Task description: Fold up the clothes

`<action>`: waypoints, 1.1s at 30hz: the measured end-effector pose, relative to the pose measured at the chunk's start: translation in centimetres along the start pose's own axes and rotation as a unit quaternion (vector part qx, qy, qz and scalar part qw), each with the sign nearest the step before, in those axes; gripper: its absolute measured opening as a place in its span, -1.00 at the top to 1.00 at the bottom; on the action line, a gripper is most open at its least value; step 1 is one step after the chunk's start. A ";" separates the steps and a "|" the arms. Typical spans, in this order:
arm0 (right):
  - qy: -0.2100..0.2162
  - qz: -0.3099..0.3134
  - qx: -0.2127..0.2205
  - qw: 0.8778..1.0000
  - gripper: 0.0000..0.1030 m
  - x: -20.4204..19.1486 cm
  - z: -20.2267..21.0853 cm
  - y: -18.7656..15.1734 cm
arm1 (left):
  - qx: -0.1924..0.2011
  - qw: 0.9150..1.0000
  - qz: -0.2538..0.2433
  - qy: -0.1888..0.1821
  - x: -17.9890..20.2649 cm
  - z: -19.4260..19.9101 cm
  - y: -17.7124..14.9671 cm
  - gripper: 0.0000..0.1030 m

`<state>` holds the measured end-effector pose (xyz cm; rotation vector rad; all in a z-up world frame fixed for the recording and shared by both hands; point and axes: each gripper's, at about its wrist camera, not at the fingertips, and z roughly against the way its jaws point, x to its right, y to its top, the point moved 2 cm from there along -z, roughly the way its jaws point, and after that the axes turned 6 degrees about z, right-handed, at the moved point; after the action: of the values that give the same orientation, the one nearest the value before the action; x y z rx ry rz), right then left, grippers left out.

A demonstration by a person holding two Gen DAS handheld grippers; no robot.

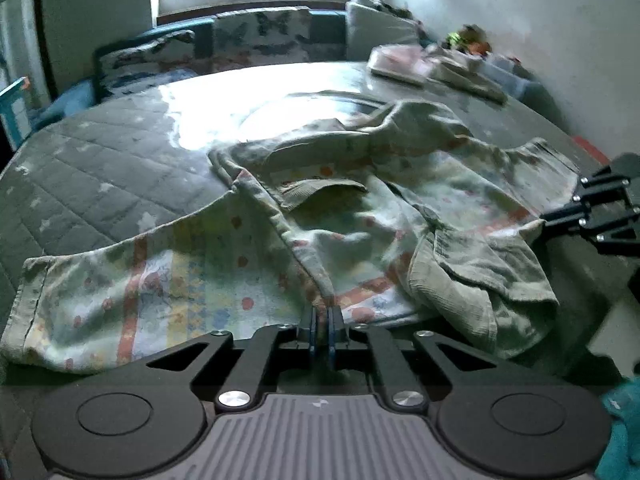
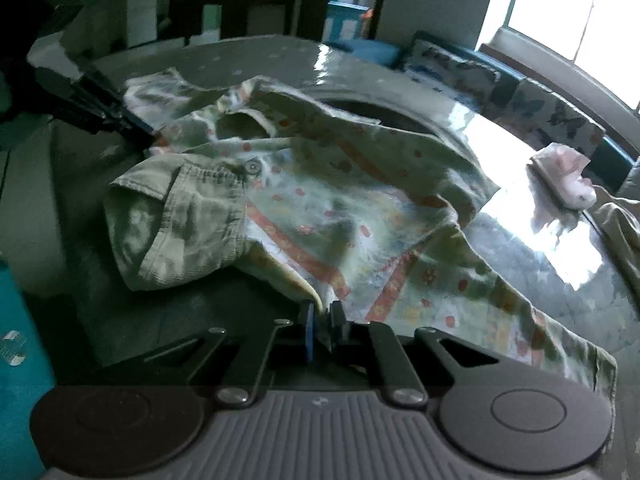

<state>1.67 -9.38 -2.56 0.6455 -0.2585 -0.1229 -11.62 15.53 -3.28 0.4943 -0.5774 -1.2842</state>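
The left tongs [image 1: 322,330] are pinched tight on a raised ridge of the garment [image 1: 320,216] at its near edge; the cloth hides the pad tips. The right tongs [image 2: 325,326] are likewise clamped on a fold of the same garment's [image 2: 320,208] hem. It is a small printed piece, pale with orange dots and stripes, lined in green corduroy, lying crumpled and partly spread on the glossy worktop [image 1: 120,168]. One button [image 2: 253,166] shows near a corduroy flap. Glare washes out the far surface. Beyond, blurred folded clothes [image 1: 400,64] sit near the wall and patterned cushions [image 1: 256,40] under the window.
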 end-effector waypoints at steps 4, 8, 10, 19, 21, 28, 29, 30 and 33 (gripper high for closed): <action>0.035 0.018 -0.026 0.999 0.87 -1.0 1.6 -0.9 | -0.024 0.999 -0.022 -0.027 0.6 1.2 -1.2 0.88; 0.062 0.002 -0.029 0.998 0.81 -0.2 2.7 -0.9 | -0.033 0.997 -0.036 -0.054 0.7 2.1 -1.5 0.82; 0.074 -0.009 -0.028 0.997 0.79 0.3 3.3 -0.8 | -0.026 0.997 -0.031 -0.059 0.3 2.6 -0.9 0.78; 0.009 -0.150 0.038 0.988 0.16 7.5 4.2 0.9 | 0.047 0.999 0.022 0.004 -2.4 2.8 4.4 0.10; -0.001 -0.206 0.052 0.977 -0.11 9.8 3.7 0.8 | 0.052 0.998 0.038 0.017 -2.8 1.9 5.4 0.05; 0.035 -0.343 0.087 0.935 -0.45 16.0 -0.2 1.0 | 0.059 0.995 0.069 0.032 -3.4 -1.0 7.6 -0.11; 0.046 -0.359 0.087 0.928 -0.52 16.5 -1.1 1.0 | 0.061 0.995 0.071 0.029 -3.3 -1.3 7.8 -0.13; 0.056 -0.376 0.087 0.921 -0.55 17.0 -1.9 1.0 | 0.063 0.995 0.072 0.022 -3.1 -1.5 8.0 -0.16; 0.090 -0.427 0.086 0.896 -0.56 18.2 -4.0 0.5 | 0.068 0.996 0.055 -0.002 -1.5 -2.1 8.3 -0.29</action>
<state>20.33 -10.16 -1.65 0.9074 0.2163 -0.8907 -4.36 18.80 0.20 0.5647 -0.6886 -1.1469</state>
